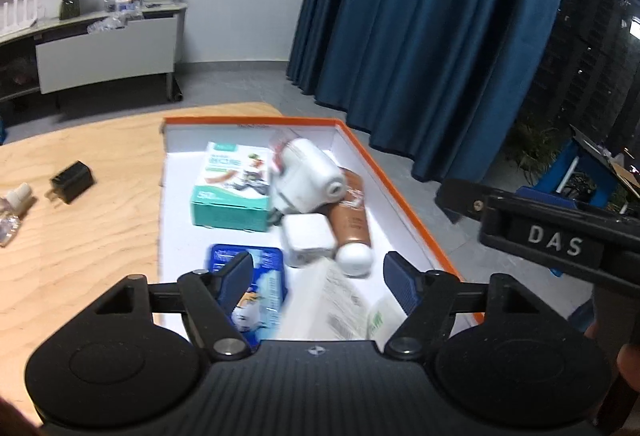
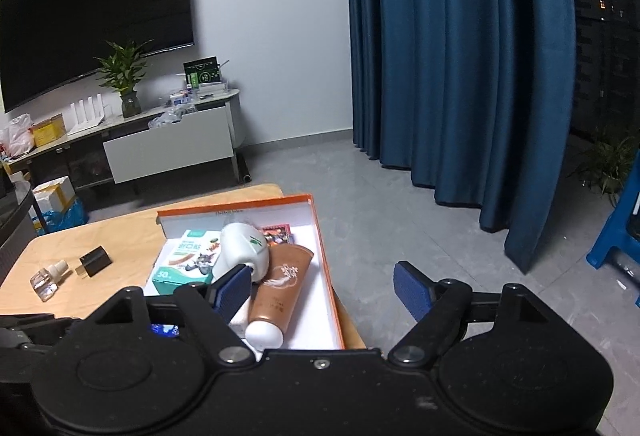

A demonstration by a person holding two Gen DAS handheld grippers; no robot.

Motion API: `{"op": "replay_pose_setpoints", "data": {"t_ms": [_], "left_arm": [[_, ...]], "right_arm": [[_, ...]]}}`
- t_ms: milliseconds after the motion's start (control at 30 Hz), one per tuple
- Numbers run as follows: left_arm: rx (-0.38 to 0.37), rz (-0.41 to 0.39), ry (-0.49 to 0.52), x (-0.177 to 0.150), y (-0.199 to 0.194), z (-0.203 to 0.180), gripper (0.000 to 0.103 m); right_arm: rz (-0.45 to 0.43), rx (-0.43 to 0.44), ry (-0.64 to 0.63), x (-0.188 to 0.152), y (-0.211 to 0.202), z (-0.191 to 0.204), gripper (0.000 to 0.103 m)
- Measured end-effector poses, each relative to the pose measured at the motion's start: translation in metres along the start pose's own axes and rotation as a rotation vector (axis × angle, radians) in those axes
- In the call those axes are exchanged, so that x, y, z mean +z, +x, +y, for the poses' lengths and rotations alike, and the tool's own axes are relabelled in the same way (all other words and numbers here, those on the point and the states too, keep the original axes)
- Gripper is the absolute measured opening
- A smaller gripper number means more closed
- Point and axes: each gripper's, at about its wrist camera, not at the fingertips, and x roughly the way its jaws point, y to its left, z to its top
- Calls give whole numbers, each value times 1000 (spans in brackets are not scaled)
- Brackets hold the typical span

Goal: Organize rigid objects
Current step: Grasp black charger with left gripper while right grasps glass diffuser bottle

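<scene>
An orange-rimmed white box (image 1: 400, 195) (image 2: 326, 268) sits on the wooden table. It holds a teal carton (image 1: 228, 191), a white bottle (image 1: 308, 171), a brown tube (image 1: 352, 220) with a white cap, a white square plug (image 1: 308, 238) and a blue packet (image 1: 268, 276). My left gripper (image 1: 320, 280) hangs open over the box's near end. A blurred white packet (image 1: 332, 300) lies between its fingers, and the pads are clear of it. My right gripper (image 2: 322, 292) stands open and empty above the box's right rim. A black plug (image 1: 72, 181) and a small clear bottle (image 1: 12, 211) lie on the table left of the box.
The table (image 2: 120, 236) ends just beyond the box, with grey floor past it. A blue curtain (image 2: 460, 75) hangs to the right. A TV stand (image 2: 168, 147) with a plant stands at the far wall. A blue stool (image 2: 620, 228) is at the right edge.
</scene>
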Motion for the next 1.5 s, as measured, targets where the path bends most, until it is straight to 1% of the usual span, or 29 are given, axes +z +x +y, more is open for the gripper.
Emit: {"op": "replay_pose_setpoints", "data": {"t_ms": [100,200,367,500,600,733,833,900,1000,1100,1133,1167,1200,1233,1267,1400,1500], "left_arm": [[48,-25,-29,3,-7,21,77],[125,-51,-41,4,-14,48,80],[214,-44,-103,7,-18,105,84],[274,-52,-74,14,-12,137,89],[293,-47,-13,22,1,156,90],[264,-34,64,35,26,175,91],[237,-42,138,42,45,184,91],[231,-20,180,47,60,189,91],[214,10,215,53,80,195,86],[190,51,229,54,94,200,76],[183,63,229,52,97,201,70],[167,52,211,51,96,203,62],[166,50,189,51,95,205,57],[162,45,172,50,92,207,40],[152,41,159,49,90,206,37],[161,31,114,37,77,203,36],[187,10,28,31,57,205,36]], "right_arm": [[1,23,-7,2,2,8,93],[11,68,-18,3,5,19,93],[32,158,-52,7,13,47,93],[50,206,-82,7,19,71,93],[61,240,-100,6,25,87,93],[75,268,-137,4,28,103,93],[85,269,-154,2,33,109,93],[93,265,-147,1,37,109,93],[101,257,-133,2,44,107,93],[101,248,-121,3,50,105,93],[101,247,-117,4,52,103,93],[100,244,-114,5,53,103,93],[96,240,-111,5,54,102,93],[93,237,-108,5,56,102,93],[90,234,-105,6,57,102,93],[95,245,-99,7,62,106,93],[103,277,-120,9,63,118,93]]}}
